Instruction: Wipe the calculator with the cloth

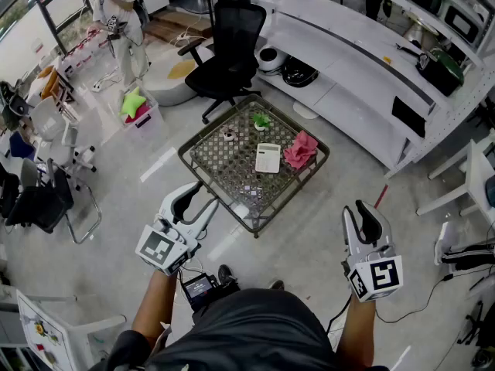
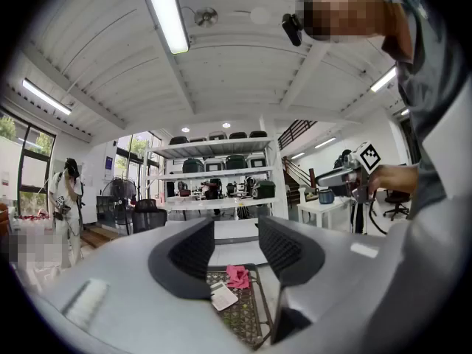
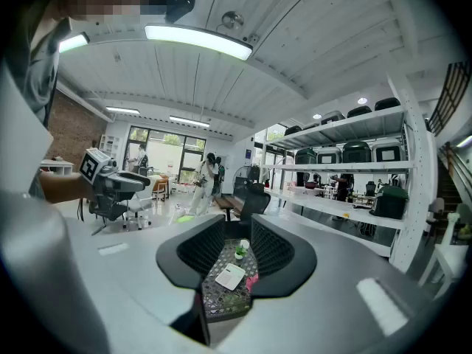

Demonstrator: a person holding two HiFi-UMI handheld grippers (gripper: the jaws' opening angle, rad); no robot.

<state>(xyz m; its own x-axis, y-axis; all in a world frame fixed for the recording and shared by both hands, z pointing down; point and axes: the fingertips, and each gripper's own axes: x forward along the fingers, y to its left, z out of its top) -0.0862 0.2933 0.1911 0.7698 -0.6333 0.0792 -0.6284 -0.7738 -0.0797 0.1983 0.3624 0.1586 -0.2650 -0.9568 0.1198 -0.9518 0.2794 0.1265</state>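
A white calculator (image 1: 267,158) lies on a low woven-top table (image 1: 203,178), with a crumpled pink cloth (image 1: 301,150) just to its right. Both grippers hang in the air well short of the table, pointing towards it. My left gripper (image 1: 193,200) is open with nothing between its jaws. My right gripper (image 1: 360,209) shows a narrow gap and is also empty. The left gripper view looks past its gripper (image 2: 236,231) to the calculator (image 2: 223,296) and cloth (image 2: 237,276). In the right gripper view the calculator (image 3: 230,276) sits beyond the gripper (image 3: 237,231).
A small green plant (image 1: 261,120) and a little pale object (image 1: 229,135) stand on the table's far half. A black office chair (image 1: 232,45) is behind the table, a long white counter (image 1: 348,60) to the right. A person (image 1: 122,22) stands far back left.
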